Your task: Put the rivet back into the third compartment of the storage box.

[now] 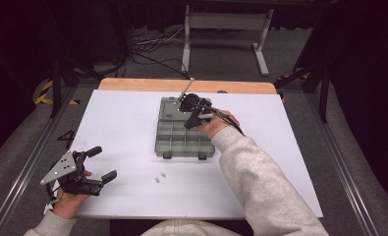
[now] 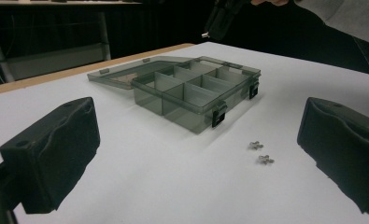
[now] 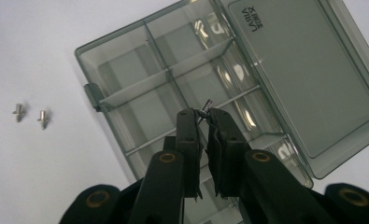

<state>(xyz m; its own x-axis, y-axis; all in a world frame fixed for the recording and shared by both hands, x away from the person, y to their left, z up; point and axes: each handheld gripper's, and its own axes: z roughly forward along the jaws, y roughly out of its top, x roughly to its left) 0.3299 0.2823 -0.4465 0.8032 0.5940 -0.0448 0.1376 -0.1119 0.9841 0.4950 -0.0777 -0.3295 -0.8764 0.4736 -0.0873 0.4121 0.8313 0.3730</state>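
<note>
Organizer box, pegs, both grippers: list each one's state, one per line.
Box: open, lid flat behind it, visible compartments empty.
Loose pegs: two, lying on the sheet in front of the box.
Held peg: pinched at jaw tips, over the box.
Right gripper: shut on held peg.
Left gripper: open, empty.

White sheet over wood table. Grey carpet beyond, with loose cables and a white stand. Dark curtains around. Hazard tape at left.

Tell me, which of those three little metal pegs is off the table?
The peg pinched in the right gripper, above the open box. The other two pegs lie on the white sheet.
</note>
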